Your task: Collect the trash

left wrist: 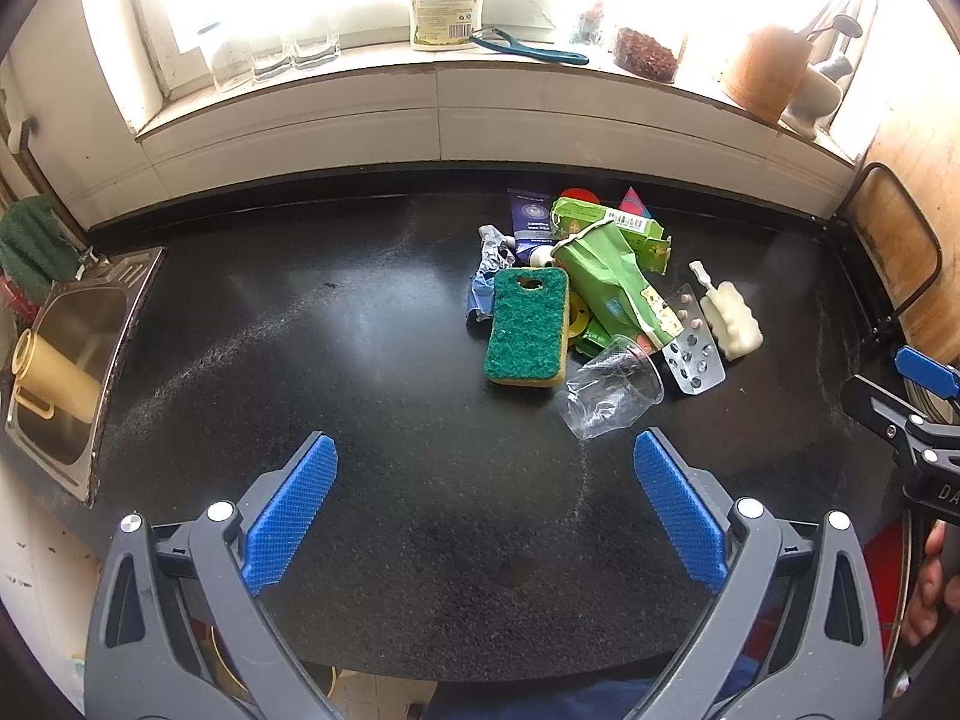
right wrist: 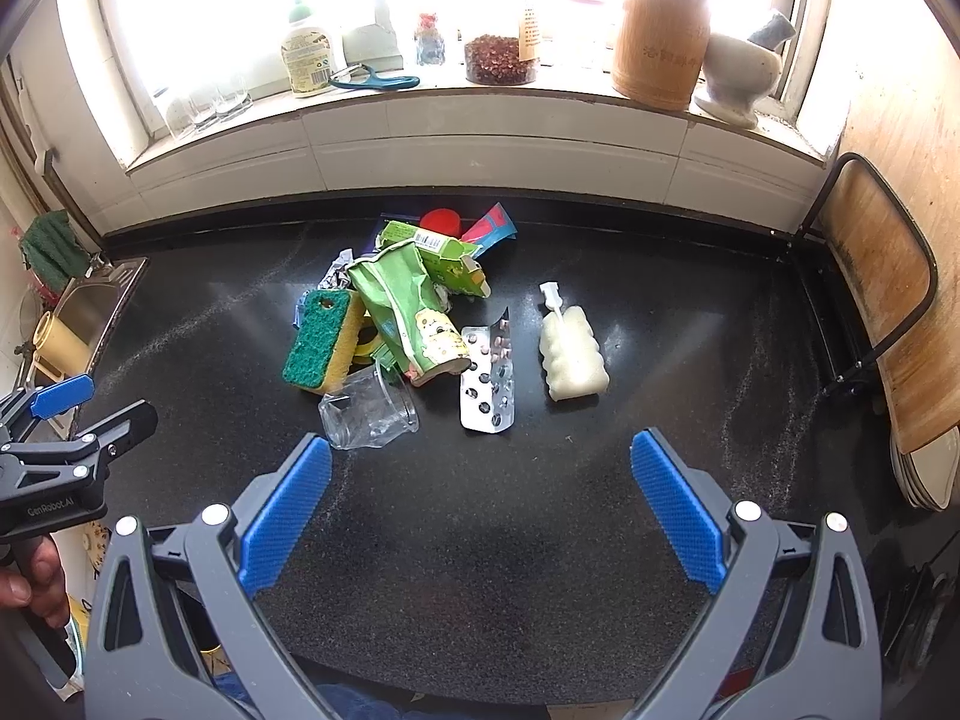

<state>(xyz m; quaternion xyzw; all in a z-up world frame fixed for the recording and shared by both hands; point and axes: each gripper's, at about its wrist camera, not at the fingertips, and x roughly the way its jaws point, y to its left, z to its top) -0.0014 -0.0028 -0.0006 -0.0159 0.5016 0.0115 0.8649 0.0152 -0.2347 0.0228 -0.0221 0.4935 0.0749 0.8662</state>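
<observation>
A heap of trash lies on the black counter [left wrist: 300,360]: a green-topped yellow sponge [left wrist: 528,327] [right wrist: 321,345], a crumpled clear plastic cup [left wrist: 609,390] [right wrist: 369,408], a green snack bag [left wrist: 618,285] [right wrist: 408,312], a green carton [left wrist: 612,225] [right wrist: 438,252], a pill blister pack [left wrist: 693,342] [right wrist: 489,381], a white sponge brush [left wrist: 729,315] [right wrist: 570,351], a dark blue tube [left wrist: 531,222] and crumpled foil [left wrist: 489,276]. My left gripper [left wrist: 485,480] is open and empty, short of the heap. My right gripper [right wrist: 480,477] is open and empty, just short of the cup and blister pack.
A steel sink [left wrist: 72,360] with a beige cup is at the left. The windowsill holds a soap bottle [left wrist: 447,6], glasses, a peeler, a jar and a wooden utensil holder [right wrist: 660,36]. A wooden board in a black rack [right wrist: 876,312] stands at the right.
</observation>
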